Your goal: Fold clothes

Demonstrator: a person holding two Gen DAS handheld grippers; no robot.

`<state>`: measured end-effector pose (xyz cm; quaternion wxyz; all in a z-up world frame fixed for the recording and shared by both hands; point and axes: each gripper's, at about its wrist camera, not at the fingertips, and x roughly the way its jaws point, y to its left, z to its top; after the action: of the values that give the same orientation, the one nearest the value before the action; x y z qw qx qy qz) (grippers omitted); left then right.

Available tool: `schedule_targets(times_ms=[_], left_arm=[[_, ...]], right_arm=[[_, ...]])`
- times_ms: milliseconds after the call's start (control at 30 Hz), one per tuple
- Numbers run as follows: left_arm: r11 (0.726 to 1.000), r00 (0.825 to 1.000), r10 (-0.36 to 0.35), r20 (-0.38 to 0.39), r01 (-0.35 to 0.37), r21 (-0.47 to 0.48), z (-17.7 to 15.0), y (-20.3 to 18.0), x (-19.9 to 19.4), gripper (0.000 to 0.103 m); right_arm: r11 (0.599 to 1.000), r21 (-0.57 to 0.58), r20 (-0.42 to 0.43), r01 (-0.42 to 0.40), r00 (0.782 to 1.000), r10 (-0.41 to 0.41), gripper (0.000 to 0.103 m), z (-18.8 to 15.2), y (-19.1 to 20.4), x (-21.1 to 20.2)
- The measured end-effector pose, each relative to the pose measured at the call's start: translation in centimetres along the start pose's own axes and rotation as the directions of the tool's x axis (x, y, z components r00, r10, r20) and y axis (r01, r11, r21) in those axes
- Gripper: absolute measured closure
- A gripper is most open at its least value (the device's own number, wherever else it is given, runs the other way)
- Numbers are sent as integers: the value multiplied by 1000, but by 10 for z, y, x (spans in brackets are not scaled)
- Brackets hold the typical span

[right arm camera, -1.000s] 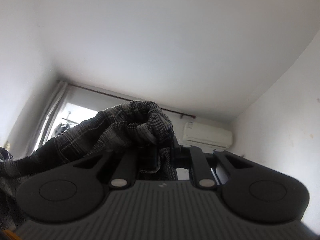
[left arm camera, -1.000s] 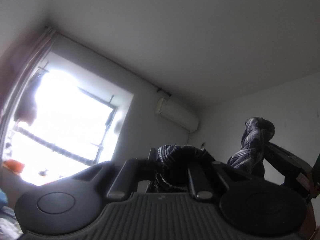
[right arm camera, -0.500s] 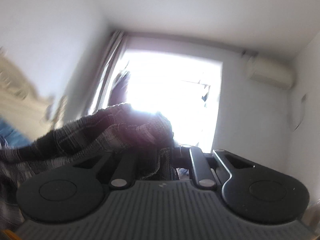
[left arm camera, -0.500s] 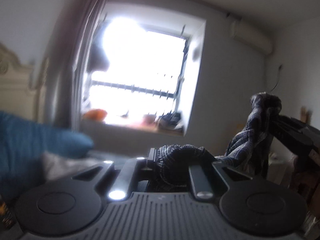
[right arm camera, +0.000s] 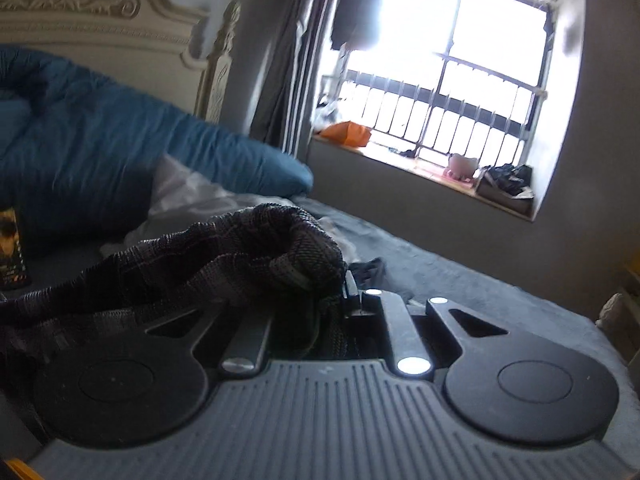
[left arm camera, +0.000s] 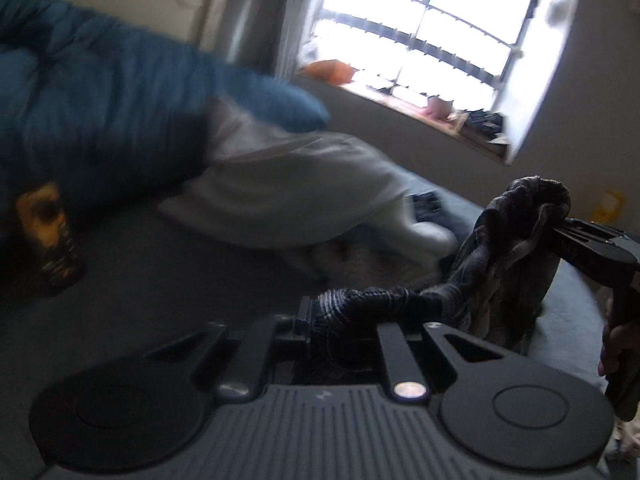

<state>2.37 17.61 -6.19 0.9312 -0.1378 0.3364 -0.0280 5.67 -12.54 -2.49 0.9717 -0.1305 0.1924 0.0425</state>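
Grey bed surface (right arm camera: 460, 276) fills the lower room in both views, carved cream headboard (right arm camera: 80, 4) at far left. Blue duvet (left arm camera: 100, 92) heaped on the left side of the bed, white pillow or sheet (left arm camera: 288, 184) lying just beside it, partly under its edge. Barred window (right arm camera: 452, 92) bright behind, orange item (right arm camera: 346, 134) and small clutter on the sill, dark curtain (right arm camera: 288, 60) at its left. Dark plaid garment (left arm camera: 512, 240) held up above the bed, strung between 2 grippers, bunched and twisted, rest hanging down. Left gripper (left arm camera: 340, 320): jaws nearly closed, clamped on 1 bunched end of the garment. Right gripper (right arm camera: 336, 288): jaws nearly closed too, pinching a thick wad of the same cloth, which drapes off to the left over its body. Right gripper also seen at right of left wrist view, a hand (left arm camera: 616, 344) on its handle. Small dark-and-yellow item (left arm camera: 52, 240) stands on the bed at left, blurred, cannot tell what.
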Motion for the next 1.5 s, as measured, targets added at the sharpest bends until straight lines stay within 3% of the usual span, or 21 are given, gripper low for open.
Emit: schedule_targets(times_ms=[167,233,433,500,600,667,733,800,833,867,933,1033,1100,1200,1233,1333,1433,1500], left_arm=[[988,987,121,-106,-130,-84,-15,67,40,91],[980,979,151,-134,-166,-108,-14,89,44,91],[957,956,191,-222,-232,-176,7,146,32,91],[954,945,207,-254,-253,-163,10,160,34,89],[949,925,227,-305,-281,-145,14,180,39,66],[949,901,214,-376,-283,-141,3,196,61,62],[942,866,218,-450,-306,-134,-9,208,80,57],[933,849,217,-482,-325,-152,-18,220,90,56],[930,851,207,-482,-325,-174,-19,226,91,53],[926,854,197,-481,-323,-195,-19,232,92,51],[918,865,170,-473,-314,-243,-15,244,90,41],[891,873,95,-479,-289,-350,-9,265,91,40],[852,870,24,-493,-275,-445,-10,278,93,38],[784,851,-59,-521,-284,-552,-16,289,96,37],[780,843,-67,-534,-290,-555,-17,291,98,36],[819,834,-2,-552,-315,-479,-15,285,95,35],[902,875,100,-474,-280,-328,-7,267,79,25],[933,894,154,-421,-272,-236,-4,257,69,17]], right_arm=[[987,-87,-110,-137,986,127,93,48,108,125],[975,-113,-138,-191,975,175,93,49,140,156],[914,-173,-150,-367,927,344,93,66,175,155],[879,-193,-169,-437,897,409,93,73,190,163],[836,-195,-249,-512,851,463,93,67,219,192],[814,-179,-332,-552,813,478,92,54,239,216],[798,-153,-428,-583,767,478,89,35,257,240],[784,-124,-515,-608,715,473,79,17,275,264],[792,-124,-524,-598,717,460,74,11,280,268],[802,-126,-503,-585,734,457,70,10,281,267],[830,-133,-491,-541,764,419,37,16,279,267],[844,-75,-478,-532,762,438,34,26,266,266],[846,-34,-468,-532,756,457,33,31,259,262],[847,-12,-453,-532,758,470,31,36,255,251],[846,-24,-450,-532,762,466,29,36,257,245],[826,-103,-450,-553,767,458,26,32,268,225],[800,-171,-430,-576,774,465,25,29,278,196],[797,-140,-427,-588,762,487,25,26,278,179]])
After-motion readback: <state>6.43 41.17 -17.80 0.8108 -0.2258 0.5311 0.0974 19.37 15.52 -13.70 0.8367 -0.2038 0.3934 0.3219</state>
